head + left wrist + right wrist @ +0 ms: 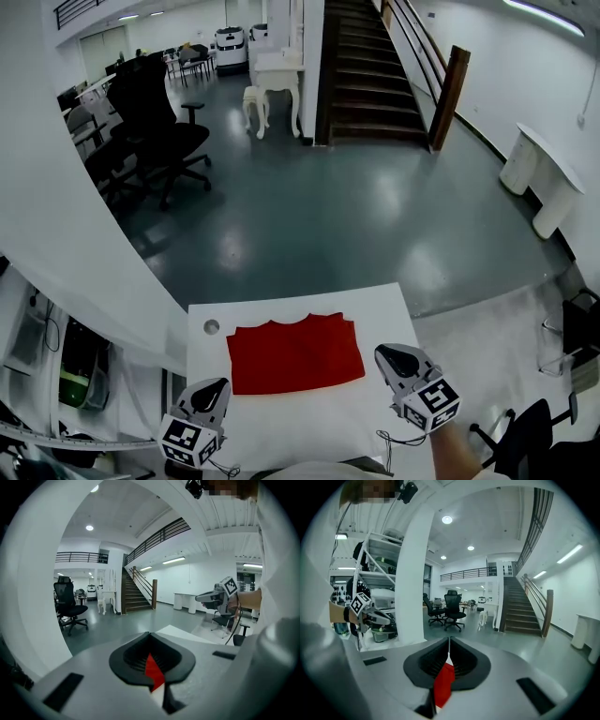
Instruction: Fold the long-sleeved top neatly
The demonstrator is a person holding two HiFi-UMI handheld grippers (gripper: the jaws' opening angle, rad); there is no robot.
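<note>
One red top is seen, folded to a rectangle and laid flat on the one white table, with its collar edge on the far side. Two grippers are held at the table's near end. The left gripper is just beside the top's near left corner, and the right gripper just beside its right edge. Both are closed with nothing clamped. In each gripper view the top is glimpsed below the closed jaws.

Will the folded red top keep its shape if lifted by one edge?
Probably floppy: the red top lies flat in thin layers, so a lifted edge would droop. Likely light; pushed, it may slide on the smooth table.
</note>
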